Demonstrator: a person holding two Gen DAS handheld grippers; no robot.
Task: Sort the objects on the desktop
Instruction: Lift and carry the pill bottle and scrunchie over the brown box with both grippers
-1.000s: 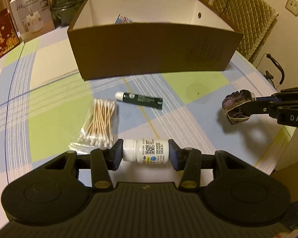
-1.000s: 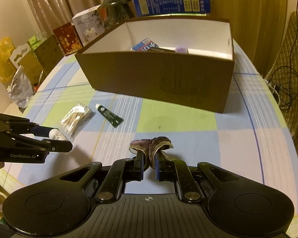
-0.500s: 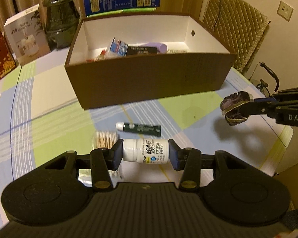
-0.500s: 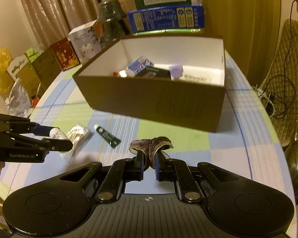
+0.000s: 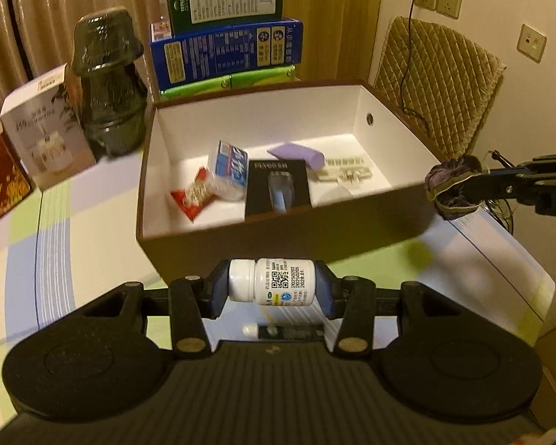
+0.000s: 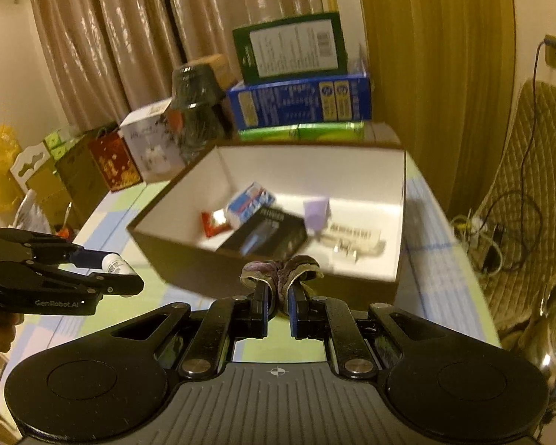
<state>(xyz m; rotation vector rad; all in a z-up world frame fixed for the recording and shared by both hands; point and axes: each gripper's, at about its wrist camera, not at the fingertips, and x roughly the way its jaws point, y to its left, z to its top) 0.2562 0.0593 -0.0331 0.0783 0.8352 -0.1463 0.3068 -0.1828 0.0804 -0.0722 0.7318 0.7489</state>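
1. Left wrist view: left claw (image 5: 271, 291) pinches a white pill bottle (image 5: 271, 284) end to end, cap on one pad, base on the other, bottle lying sideways. It is held in the air just short of the brown box (image 5: 278, 239), on the near side of its front wall.
2. Inside the box: red snack packet (image 5: 192, 198), blue-white pack (image 5: 230, 170), black card pack (image 5: 278, 189), purple piece (image 5: 296, 155), white strip (image 5: 346, 174). Bare floor shows left of the red packet.
3. A dark tube (image 5: 281, 331) lies on the table (image 5: 74, 230), on the near side of the box, half hidden by the claw body.
4. Same view, right of the box: right claw (image 5: 463, 189) holds a dark scrunchie (image 5: 452, 185) at the box's right front corner.
5. Right wrist view: right claw (image 6: 278, 296) pressed nearly together on the scrunchie (image 6: 280, 272), held above the near wall of the box (image 6: 270, 282). Left claw (image 6: 126, 276) with bottle (image 6: 116, 265) sits left of the box.
6. Judgement: both loads are on their way into the box. Carry each clear over the rim before spreading; bring the bottle low over bare floor so it does not roll or knock the packs. Keep the two claws apart, left and right halves.
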